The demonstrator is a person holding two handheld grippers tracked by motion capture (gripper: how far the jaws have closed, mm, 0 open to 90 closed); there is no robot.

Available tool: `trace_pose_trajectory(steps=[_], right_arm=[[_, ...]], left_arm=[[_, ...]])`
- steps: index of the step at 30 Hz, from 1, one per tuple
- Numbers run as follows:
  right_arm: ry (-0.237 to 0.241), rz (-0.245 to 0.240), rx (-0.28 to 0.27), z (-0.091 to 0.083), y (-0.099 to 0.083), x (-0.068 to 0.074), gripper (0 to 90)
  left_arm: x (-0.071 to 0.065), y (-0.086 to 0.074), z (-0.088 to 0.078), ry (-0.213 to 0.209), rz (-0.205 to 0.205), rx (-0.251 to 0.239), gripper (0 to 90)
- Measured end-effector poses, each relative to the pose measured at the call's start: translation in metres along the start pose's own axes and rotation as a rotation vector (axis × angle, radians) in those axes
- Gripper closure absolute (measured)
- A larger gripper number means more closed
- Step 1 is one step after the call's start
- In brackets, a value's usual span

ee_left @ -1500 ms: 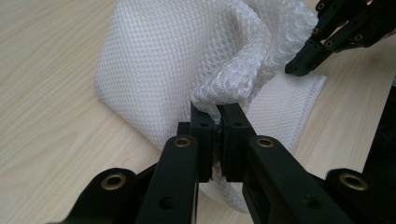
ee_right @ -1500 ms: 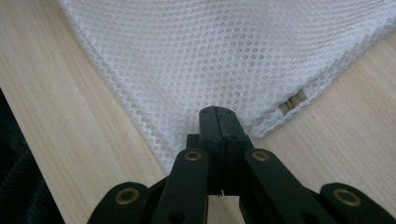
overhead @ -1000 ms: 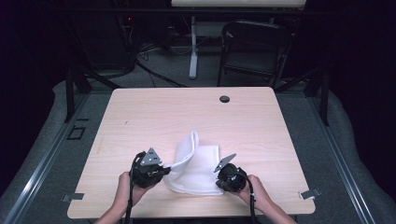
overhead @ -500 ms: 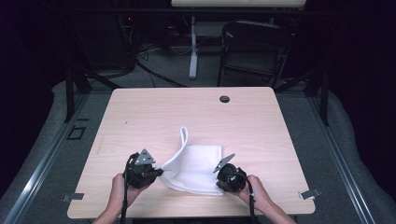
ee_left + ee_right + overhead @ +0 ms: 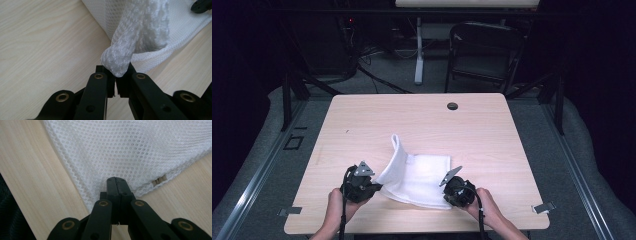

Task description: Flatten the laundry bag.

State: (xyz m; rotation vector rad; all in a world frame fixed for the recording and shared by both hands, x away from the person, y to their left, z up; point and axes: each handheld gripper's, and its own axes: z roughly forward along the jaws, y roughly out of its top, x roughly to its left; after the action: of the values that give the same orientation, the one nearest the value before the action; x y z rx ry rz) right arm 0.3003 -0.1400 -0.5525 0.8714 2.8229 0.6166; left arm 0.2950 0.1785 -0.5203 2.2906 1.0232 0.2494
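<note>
Both grippers, L (image 5: 374,188) & R (image 5: 451,192), clamped on near corners of white mesh cloth (image 5: 419,175) on table (image 5: 492,135), long side running L–R between them, L corner lifted.

Left gripper (image 5: 373,187) clamped tight, low by the near edge, right gripper (image 5: 451,192) likewise closed, both hands gripping from below

A pale wood-grain tabletop (image 5: 362,125) with rounded corners has a small dark round grommet (image 5: 452,106) near its far edge. Behind it on the grey floor (image 5: 377,75) stand a dark folding chair (image 5: 482,50) and a white post (image 5: 419,50), with black cables (image 5: 362,60) trailing nearby
</note>
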Motion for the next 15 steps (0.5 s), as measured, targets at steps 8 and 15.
trace_pose_trajectory(steps=[8, 15], right_arm=[[-0.006, 0.004, 0.040, -0.0016, 0.0013, -0.0006, 90.0], [0.006, 0.032, 0.043, -0.0033, -0.0016, -0.0057, 90.0]], left_arm=[[0.0022, -0.0040, 0.0082, -0.011, -0.046, 0.008, 87.3], [0.0020, -0.0054, 0.0113, -0.063, -0.084, 0.010, 87.2]])
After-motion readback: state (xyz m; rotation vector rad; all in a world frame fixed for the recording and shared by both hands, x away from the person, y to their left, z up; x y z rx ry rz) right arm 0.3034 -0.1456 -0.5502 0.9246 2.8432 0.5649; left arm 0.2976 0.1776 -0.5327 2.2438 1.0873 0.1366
